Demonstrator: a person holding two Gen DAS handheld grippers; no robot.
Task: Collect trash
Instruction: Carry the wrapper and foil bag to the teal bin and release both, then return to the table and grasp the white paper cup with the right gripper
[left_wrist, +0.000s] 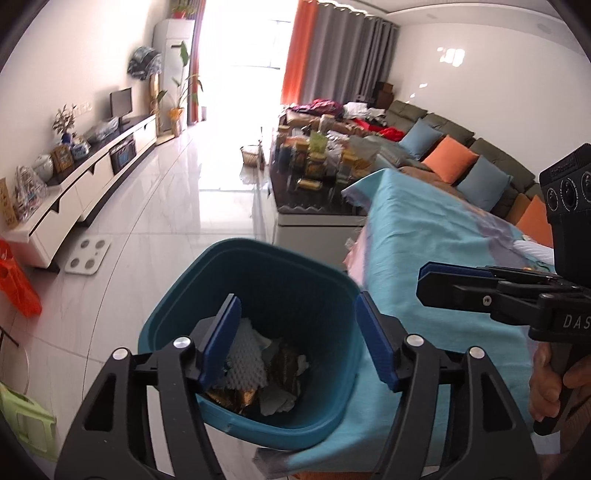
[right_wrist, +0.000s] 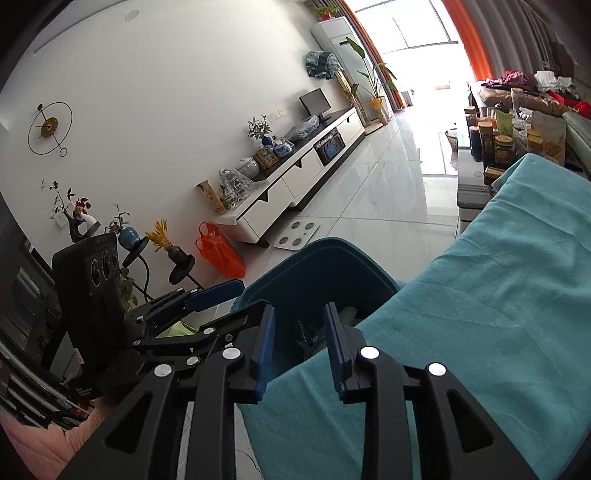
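One tool (left_wrist: 423, 284) reads "DAS", letters cut off.

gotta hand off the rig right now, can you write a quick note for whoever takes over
Left gripper: open, empty, above the teal trash bin.
Right gripper: jaws parted, nothing between them, over the edge of the turquoise cloth beside the bin.
Done: white foam netting, crumpled paper and dark wrappers lie in the bin.
Left: no loose trash shows on the visible cloth; check the parts out of view.
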